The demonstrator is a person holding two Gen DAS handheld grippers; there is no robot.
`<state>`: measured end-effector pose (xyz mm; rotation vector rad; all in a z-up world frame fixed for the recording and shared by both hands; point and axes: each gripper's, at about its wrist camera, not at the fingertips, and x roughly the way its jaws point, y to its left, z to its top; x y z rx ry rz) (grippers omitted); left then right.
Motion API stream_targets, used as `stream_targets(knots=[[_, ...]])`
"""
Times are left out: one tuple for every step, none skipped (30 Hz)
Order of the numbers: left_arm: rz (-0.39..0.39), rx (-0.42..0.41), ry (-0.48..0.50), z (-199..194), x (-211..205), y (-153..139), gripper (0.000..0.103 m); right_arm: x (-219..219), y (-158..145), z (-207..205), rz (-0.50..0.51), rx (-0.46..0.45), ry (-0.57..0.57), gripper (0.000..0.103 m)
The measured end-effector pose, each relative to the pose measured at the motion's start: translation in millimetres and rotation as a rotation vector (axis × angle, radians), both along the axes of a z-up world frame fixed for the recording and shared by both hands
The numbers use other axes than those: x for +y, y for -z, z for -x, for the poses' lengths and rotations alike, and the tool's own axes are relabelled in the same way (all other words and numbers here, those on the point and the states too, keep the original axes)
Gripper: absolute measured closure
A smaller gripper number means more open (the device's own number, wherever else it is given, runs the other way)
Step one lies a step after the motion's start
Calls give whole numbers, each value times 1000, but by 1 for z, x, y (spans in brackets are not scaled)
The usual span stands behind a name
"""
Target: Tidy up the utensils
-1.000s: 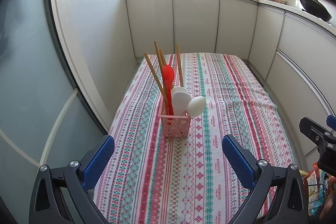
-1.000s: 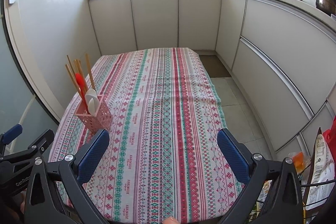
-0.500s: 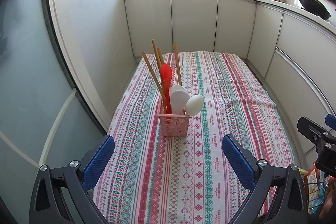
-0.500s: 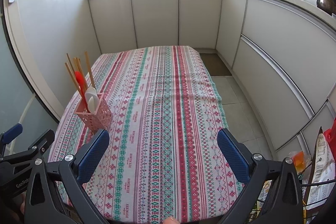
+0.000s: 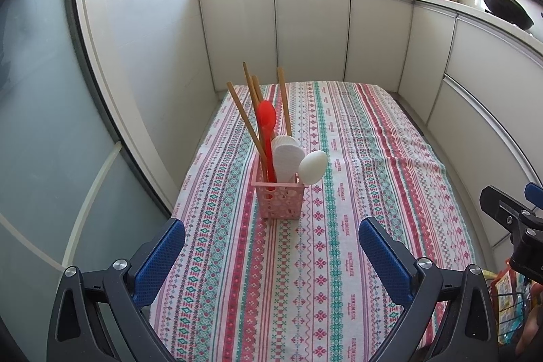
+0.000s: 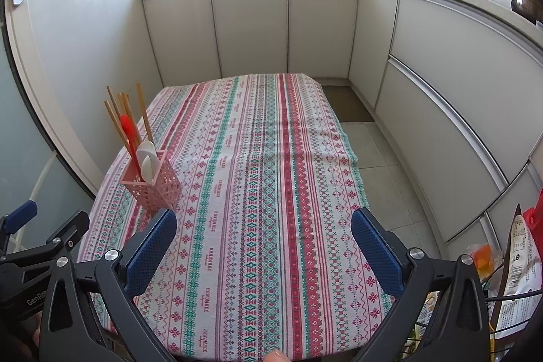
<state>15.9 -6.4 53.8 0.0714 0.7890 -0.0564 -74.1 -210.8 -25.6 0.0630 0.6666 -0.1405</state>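
Blue, grippy-looking mesh pads on both tools, bolted to black plastic arms. Left gripper [image 5: 271, 246] has its jaws spread wide with nothing between them, hanging over the near end of the table. Right gripper [image 6: 264, 238] is the same deal: wide apart, empty, over the near edge.

Straight ahead of the left one, a bit further up the cloth [image 5: 339, 226], is the pink basket [image 5: 279, 199], a small square plastic thing with a lacy perforated wall, standing upright. Stuffed in it handle-down: wooden chopsticks [image 5: 245, 121] fanning out at angles, a red spoon [image 5: 266, 116] that looks glossy plastic, and white spoons [image 5: 312, 167] with rounded matte bowls.

From the right wrist view the basket [image 6: 152, 184] sits off to the left, near that side's table edge, and you only get a side-on peek at the whites, so I can't count them there. That view does catch the left tool's black frame at the lower left corner, plus the floor tiles and a snack bag [image 6: 519, 263] in a wire rack on the right.

Cloth is woven cotton-ish, pink, red and green stripes with little cross-stitch motifs. Smooth pale cabinets [image 5: 312, 29] wrap round behind.
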Motion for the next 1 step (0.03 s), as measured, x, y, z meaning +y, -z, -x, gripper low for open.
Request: stream_targets(knots=[[0, 0, 0, 0, 0, 0, 0, 0, 0, 0, -2, 1, 0, 0]])
